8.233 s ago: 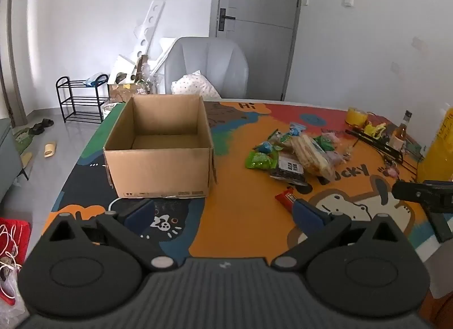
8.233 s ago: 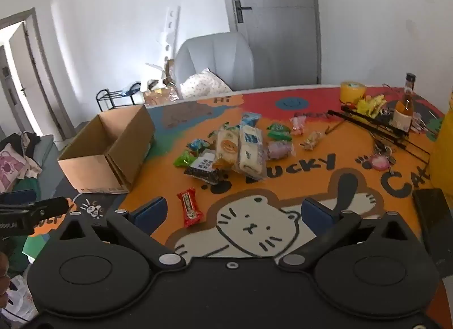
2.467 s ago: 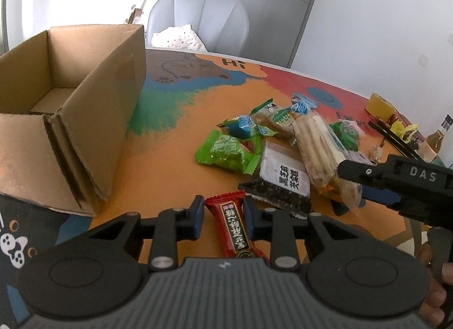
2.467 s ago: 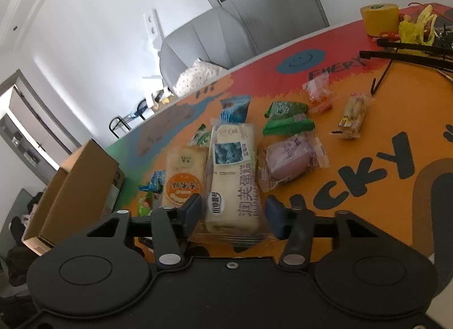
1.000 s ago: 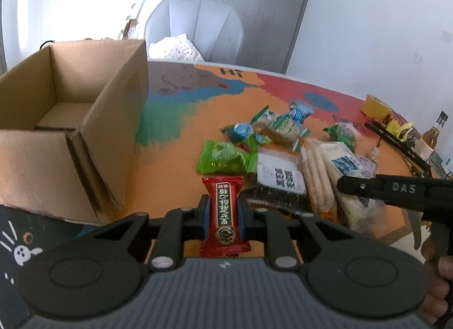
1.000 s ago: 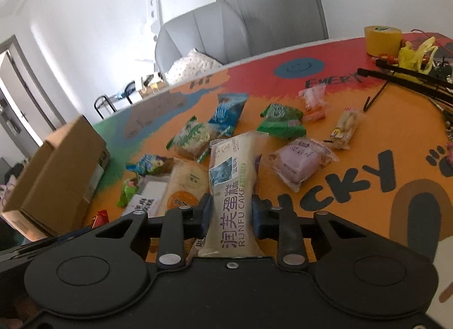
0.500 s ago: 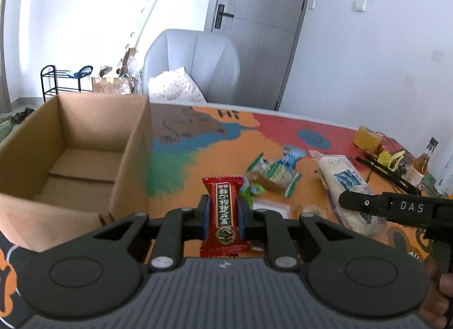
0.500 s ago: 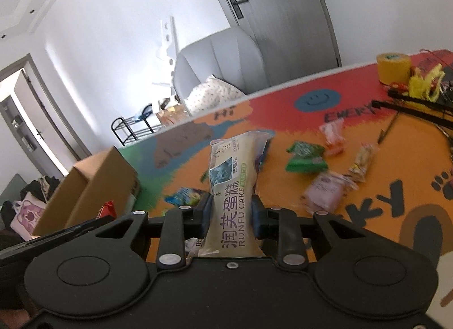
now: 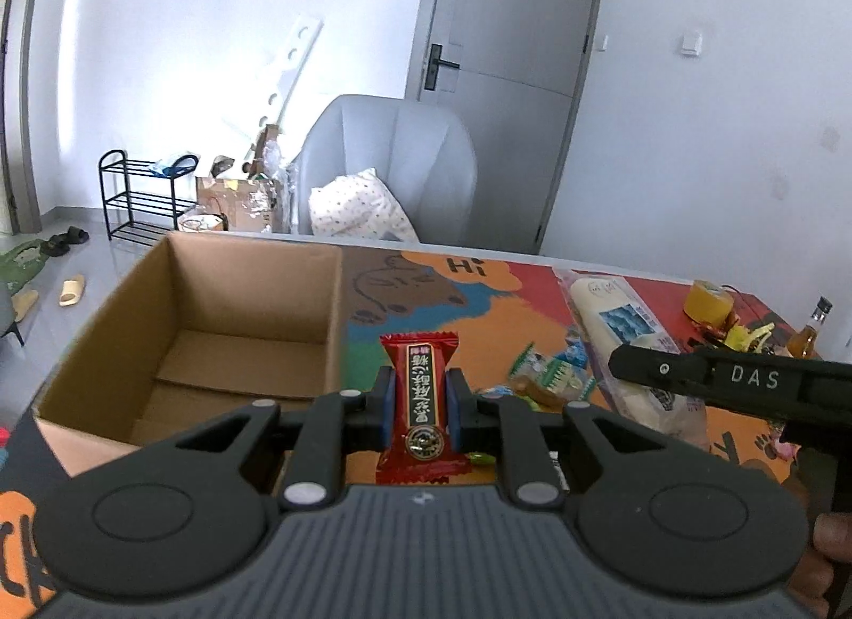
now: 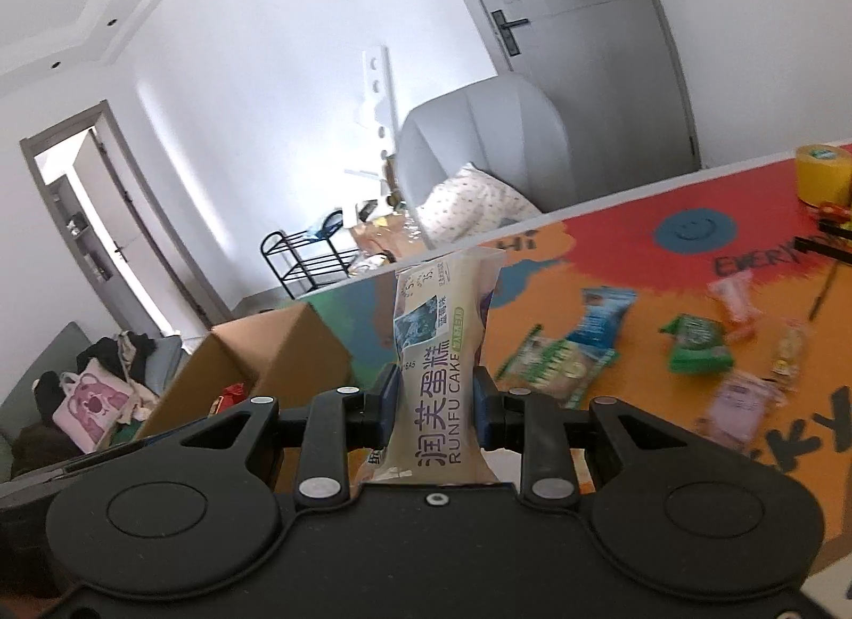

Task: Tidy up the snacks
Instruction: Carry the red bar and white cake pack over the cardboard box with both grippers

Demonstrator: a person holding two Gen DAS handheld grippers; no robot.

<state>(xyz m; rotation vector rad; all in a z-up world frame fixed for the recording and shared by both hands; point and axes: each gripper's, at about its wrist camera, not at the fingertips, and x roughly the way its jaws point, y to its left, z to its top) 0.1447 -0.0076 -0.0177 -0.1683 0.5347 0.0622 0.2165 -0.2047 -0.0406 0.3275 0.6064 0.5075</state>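
- The left tool (image 9: pixel 420 400) is clenched on a red candy packet (image 9: pixel 422 406); its blue pads press both long sides and the packet stands upright, lifted clear of the desk (image 9: pixel 463 320)
- The right tool (image 10: pixel 434 406) is clenched on a long pale cake packet (image 10: pixel 442 358) printed "RUNFU CAKE"; the packet sticks forward and up from between the pads, off the desk; in the left wrist view the same packet shows beyond the dark bar marked "DAS"
- An open cardboard box (image 9: pixel 213 331) sits at the left end of the desk, its flaps up and its inside bare; the candy packet hangs just right of its right wall, not over the opening
- Loose snacks lie in the middle of the desk: a green packet (image 10: pixel 695 344), a blue packet (image 10: pixel 599 320), a green and white packet (image 10: pixel 548 360), a pale purple packet (image 10: pixel 737 403); they are near one another, well apart from the box
- A yellow tape roll (image 10: pixel 822 174) stands near the far right edge of the desk; a small brown bottle (image 9: pixel 807 334) stands near the right edge
- A grey armchair (image 9: pixel 388 161) with a spotted cushion (image 9: pixel 357 209) stands behind the far edge of the desk
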